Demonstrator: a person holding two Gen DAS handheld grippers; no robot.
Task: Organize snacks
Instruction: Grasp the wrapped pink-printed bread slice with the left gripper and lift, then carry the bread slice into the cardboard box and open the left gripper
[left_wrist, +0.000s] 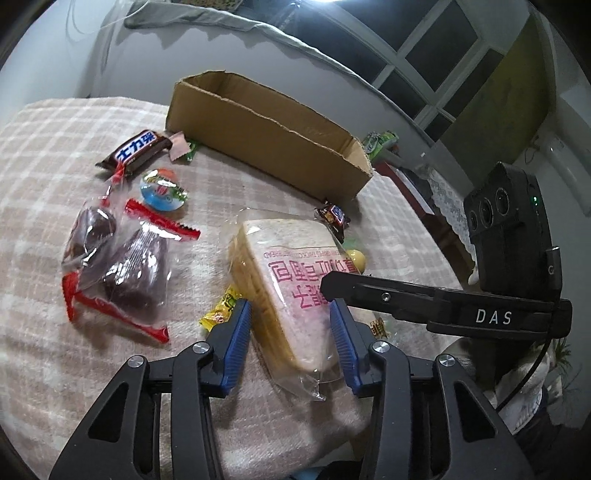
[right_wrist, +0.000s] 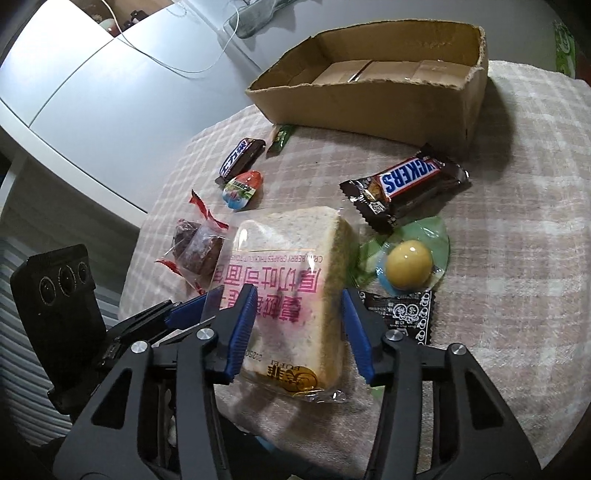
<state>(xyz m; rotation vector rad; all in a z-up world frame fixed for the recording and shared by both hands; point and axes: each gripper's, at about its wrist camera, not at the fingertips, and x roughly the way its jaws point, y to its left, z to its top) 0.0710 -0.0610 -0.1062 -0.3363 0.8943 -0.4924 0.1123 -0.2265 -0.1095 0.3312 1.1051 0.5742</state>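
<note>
A slice of bread in a clear wrapper with pink print (left_wrist: 295, 280) (right_wrist: 291, 273) lies on the checked cloth. My left gripper (left_wrist: 290, 306) straddles its near end, both blue pads against the wrapper's sides. My right gripper (right_wrist: 299, 291) grips the same package from the other side, its pads pressing the bread's edges. One black finger of the right gripper (left_wrist: 369, 291) crosses the bread in the left wrist view. The left gripper's fingers (right_wrist: 184, 314) show at lower left in the right wrist view. An open cardboard box (left_wrist: 266, 133) (right_wrist: 369, 96) stands behind, with nothing inside.
Loose snacks surround the bread: Snickers bars (left_wrist: 136, 151) (right_wrist: 406, 181), purple cakes in clear wrap (left_wrist: 125, 266) (right_wrist: 199, 247), a jelly cup (left_wrist: 162, 192) (right_wrist: 242, 188), a yellow ball sweet (right_wrist: 408, 267), a black packet (right_wrist: 399, 314), a yellow packet (left_wrist: 221, 310). The table edge drops off at the right of the left wrist view.
</note>
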